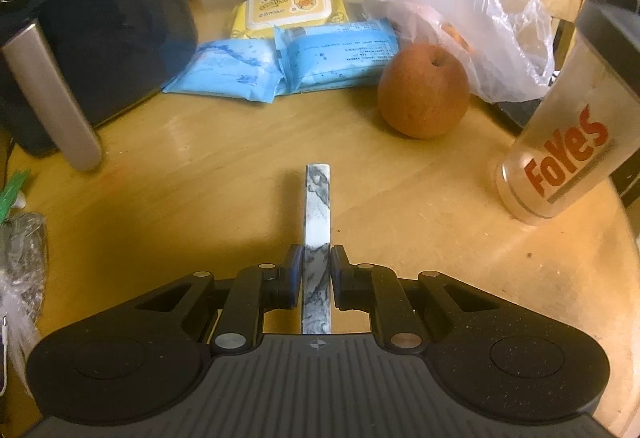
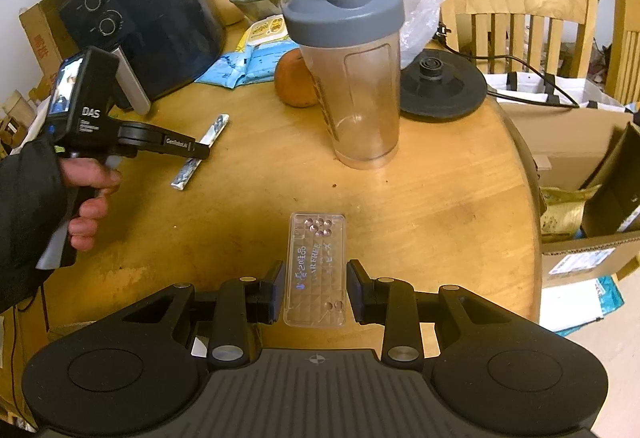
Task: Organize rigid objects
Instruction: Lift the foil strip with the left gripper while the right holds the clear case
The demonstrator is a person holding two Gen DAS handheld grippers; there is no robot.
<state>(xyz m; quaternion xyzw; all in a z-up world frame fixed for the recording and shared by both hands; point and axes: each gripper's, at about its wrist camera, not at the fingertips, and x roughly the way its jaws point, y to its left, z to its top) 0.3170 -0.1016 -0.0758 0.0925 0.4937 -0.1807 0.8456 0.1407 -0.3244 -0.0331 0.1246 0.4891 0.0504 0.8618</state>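
On the round wooden table (image 1: 200, 177), left fingers (image 1: 298, 270) clamp a marbled bar (image 1: 317, 222), right fingers (image 2: 276, 290) a clear plastic case (image 2: 316, 270).

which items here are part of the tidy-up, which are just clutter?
In play:
- marbled bar, shut in left gripper
- clear plastic case, shut in right gripper

Lying about:
- shaker bottle
- round orange-brown fruit
- blue packets
- air fryer
- black round base
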